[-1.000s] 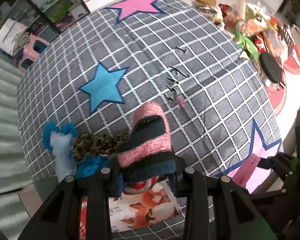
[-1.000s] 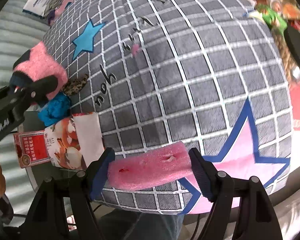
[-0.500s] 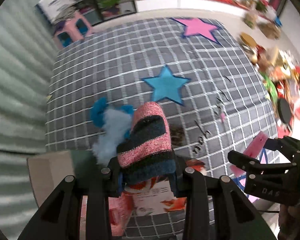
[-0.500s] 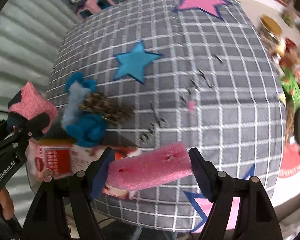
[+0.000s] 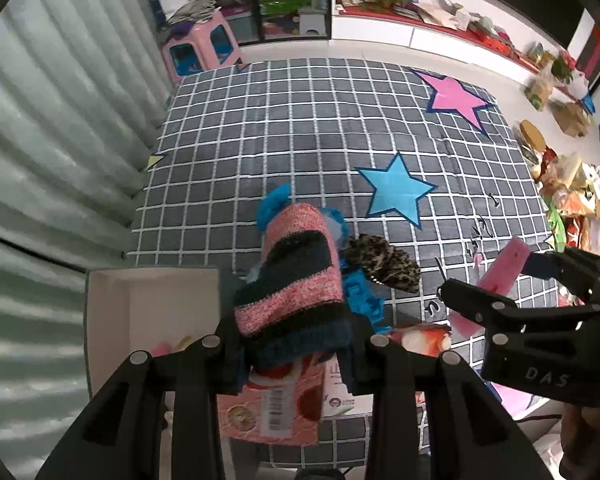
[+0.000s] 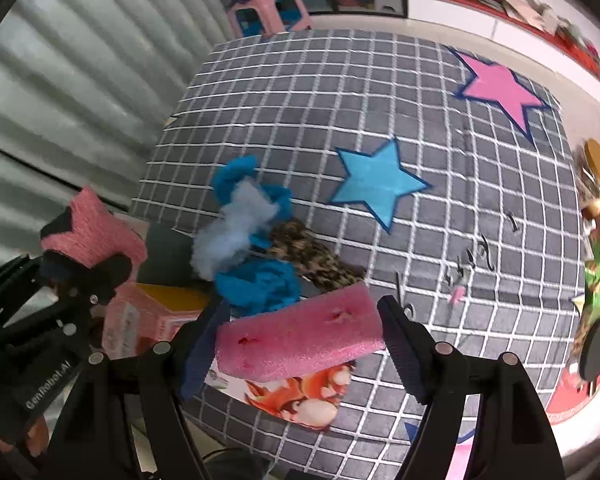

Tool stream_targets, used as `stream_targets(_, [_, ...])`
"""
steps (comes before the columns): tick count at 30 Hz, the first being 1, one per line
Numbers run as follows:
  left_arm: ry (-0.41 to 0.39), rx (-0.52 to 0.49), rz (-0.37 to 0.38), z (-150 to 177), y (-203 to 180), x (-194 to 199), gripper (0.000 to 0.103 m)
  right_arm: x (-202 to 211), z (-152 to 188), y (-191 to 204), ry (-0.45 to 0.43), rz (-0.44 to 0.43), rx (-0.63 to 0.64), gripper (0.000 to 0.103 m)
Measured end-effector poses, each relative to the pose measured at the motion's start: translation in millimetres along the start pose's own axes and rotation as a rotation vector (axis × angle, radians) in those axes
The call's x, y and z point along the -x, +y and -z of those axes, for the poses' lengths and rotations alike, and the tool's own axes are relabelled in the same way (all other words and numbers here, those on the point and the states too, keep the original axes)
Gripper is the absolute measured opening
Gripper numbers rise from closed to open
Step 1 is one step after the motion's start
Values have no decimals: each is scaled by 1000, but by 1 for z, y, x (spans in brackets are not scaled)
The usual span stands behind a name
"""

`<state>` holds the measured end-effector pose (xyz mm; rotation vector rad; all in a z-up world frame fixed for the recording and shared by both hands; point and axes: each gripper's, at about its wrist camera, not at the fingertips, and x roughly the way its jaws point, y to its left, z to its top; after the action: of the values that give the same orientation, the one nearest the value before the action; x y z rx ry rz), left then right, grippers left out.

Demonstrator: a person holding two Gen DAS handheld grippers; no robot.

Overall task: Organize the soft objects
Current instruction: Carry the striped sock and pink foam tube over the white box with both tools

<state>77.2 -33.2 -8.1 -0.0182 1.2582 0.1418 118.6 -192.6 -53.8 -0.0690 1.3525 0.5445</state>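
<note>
With both tools already loaded, the step in hand looks like the carry toward a container rather than any picking. The left tool (image 5: pixel 296 344) is clamped on a rolled pink-and-navy striped knit (image 5: pixel 294 280), its fingers pressed into the lower end while the roll stands up and away from them. The right tool (image 6: pixel 300 340) is clamped end to end on a pink foam block (image 6: pixel 300 334), which spans the gap between the pads and sits slightly tilted. Both loads are held in the air above the near left corner of the table (image 5: pixel 300 128), which is covered by a grey grid cloth with stars. Just off that corner, below the left tool, stands an open white box (image 5: pixel 152 308); something small and pale lies in its bottom, though I cannot tell what it is from this angle. Still lying on the cloth near the same corner are a blue fluffy bundle (image 6: pixel 252 240), a leopard-print piece (image 6: pixel 316 260) touching it, and a printed snack packet (image 6: pixel 300 400) at the near edge. Judging by the layout, the next move calls for swinging the knit left until it is over the box opening, lowering it and letting the fingers part, then bringing the foam across the same way. Since the two tools are close together, they should go one at a time so they do not knock each other.
</note>
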Motion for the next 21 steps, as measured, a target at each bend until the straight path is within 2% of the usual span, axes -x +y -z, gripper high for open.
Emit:
stream_targets(9, [-6, 47, 12, 17, 29, 8, 37, -3, -1, 35, 2, 18, 50, 77])
stream_targets(21, [-26, 47, 39, 38, 48, 20, 37, -1, 12, 67, 7, 36, 84, 77])
